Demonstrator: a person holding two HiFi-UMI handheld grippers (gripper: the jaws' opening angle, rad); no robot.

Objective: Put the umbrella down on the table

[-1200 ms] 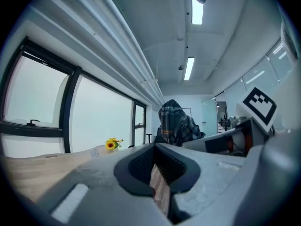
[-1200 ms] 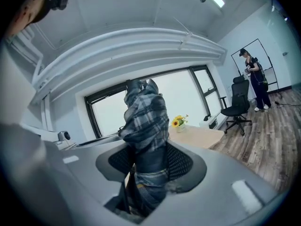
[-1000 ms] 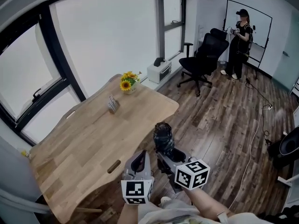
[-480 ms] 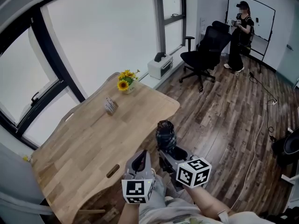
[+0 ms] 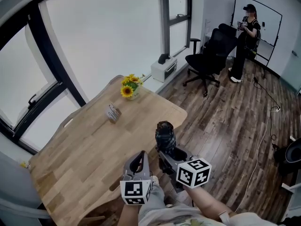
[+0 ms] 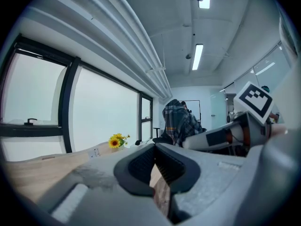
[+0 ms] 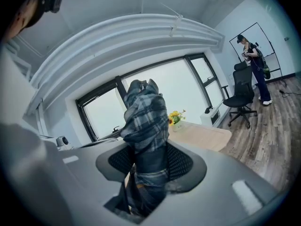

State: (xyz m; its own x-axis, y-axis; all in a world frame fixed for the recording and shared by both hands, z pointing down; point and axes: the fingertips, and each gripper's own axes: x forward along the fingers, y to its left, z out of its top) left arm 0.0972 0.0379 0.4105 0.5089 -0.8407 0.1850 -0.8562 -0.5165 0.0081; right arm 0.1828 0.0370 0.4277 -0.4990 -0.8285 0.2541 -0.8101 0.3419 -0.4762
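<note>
The right tongs (image 7: 150, 160) are clenched on the folded plaid umbrella (image 7: 143, 112), which juts up and forward out of them. The left tongs (image 6: 157, 163), just beside them on the left, are closed on nothing. Over the past second both have travelled forward together, and the umbrella sits in the grip as before. The tabletop (image 5: 84, 140), earlier ahead and to their left, now has its near edge under the left tongs and just beside the umbrella, which still seems to hang over the floor (image 5: 221, 126). The sunflowers (image 5: 129, 84) and a small card stand (image 5: 113, 112) are well ahead. The approach looks nearly done; swinging left over the wood, lowering and letting go remain.
</note>
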